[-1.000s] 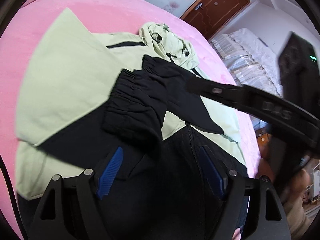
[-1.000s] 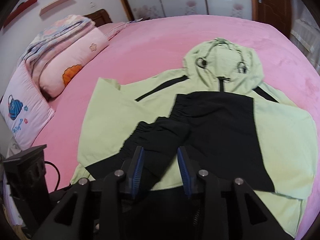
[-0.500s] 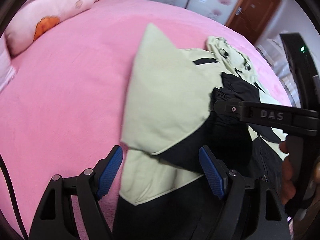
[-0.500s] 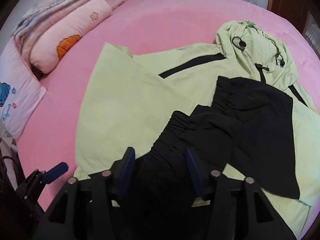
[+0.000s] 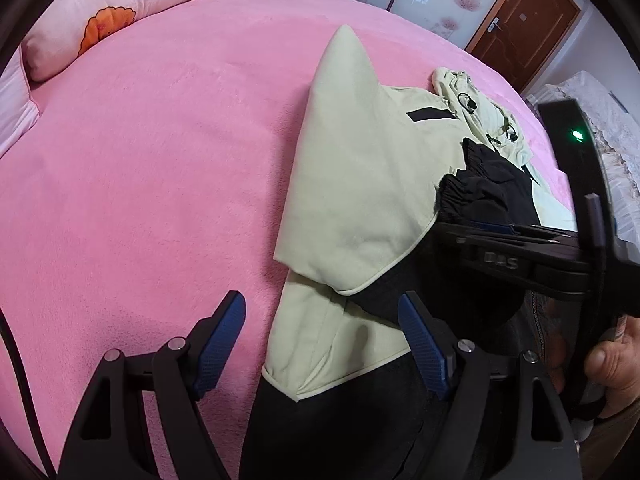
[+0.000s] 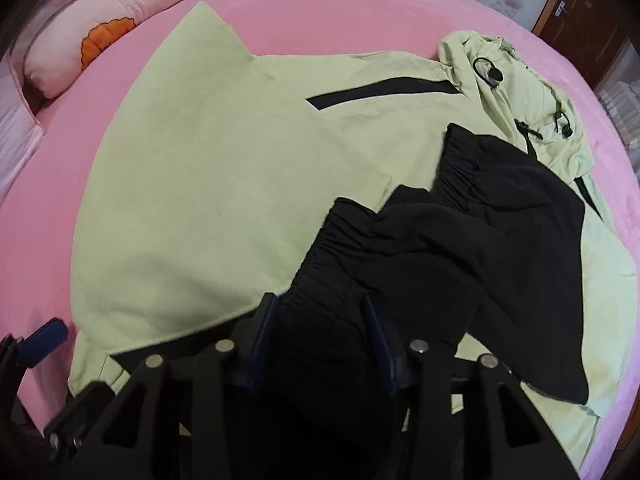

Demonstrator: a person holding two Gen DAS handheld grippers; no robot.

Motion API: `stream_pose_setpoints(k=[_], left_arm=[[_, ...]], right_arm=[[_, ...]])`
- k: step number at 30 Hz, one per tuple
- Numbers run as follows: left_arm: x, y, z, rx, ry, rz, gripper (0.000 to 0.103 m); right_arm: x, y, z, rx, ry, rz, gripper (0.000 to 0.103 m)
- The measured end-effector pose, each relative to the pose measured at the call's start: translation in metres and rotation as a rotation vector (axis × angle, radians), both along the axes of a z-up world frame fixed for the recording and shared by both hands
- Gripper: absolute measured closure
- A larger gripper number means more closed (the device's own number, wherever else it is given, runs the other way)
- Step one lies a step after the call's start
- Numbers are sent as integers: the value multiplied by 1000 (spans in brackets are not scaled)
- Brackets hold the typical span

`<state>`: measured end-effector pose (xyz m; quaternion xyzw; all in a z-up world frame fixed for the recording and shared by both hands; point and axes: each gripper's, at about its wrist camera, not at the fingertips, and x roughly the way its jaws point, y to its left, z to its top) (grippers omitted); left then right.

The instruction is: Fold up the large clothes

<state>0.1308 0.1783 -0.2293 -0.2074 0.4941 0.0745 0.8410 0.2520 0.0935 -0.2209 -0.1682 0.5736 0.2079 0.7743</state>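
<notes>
A pale green hooded jacket with black panels lies spread on the pink bed, its hood at the far right. Both black sleeves are folded in over its chest. My right gripper points down at the nearer black sleeve cuff; its jaws are closing with bunched black fabric filling the gap between the blue pads. My left gripper stands open over the jacket's left lower edge, one finger above the bedcover and the other above the cloth, holding nothing.
A pink pillow with an orange flower lies at the bed's far left. A person's hand holds the right gripper's handle at the right edge. A brown door and flowered wardrobe panels stand behind the bed.
The left gripper has swung from over the jacket's middle to its left edge. The right gripper has sunk closer to the black sleeve; its jaws widened, then narrowed around the cuff.
</notes>
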Motion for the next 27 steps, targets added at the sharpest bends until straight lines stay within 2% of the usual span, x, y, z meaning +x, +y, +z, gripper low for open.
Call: stream_pose_setpoints(k=[3, 5, 11, 14, 15, 19, 22, 27], left_arm=[[1, -1, 3, 22, -4, -18, 26], [3, -1, 2, 29, -2, -26, 26], [9, -5, -1, -32, -11, -33, 26], [18, -12, 0, -26, -7, -29, 26], [21, -13, 1, -26, -6, -28, 26], [39, -19, -1, -41, -4, -23, 26], [48, -22, -1, -50, -2, -33, 26], [57, -32, -1, -36, 4, -61, 23]], right_arm=[[-2, -21, 20, 59, -12, 8, 71], [-6, -33, 49, 128, -62, 35, 71], [-18, -58, 157, 333, -302, 98, 76], [-2, -65, 187, 347, -426, 109, 90], [1, -67, 194, 337, -460, 102, 91], [31, -87, 195, 317, -464, 26, 96], [44, -110, 177, 294, -433, -32, 96], [61, -162, 131, 294, -319, -178, 96]])
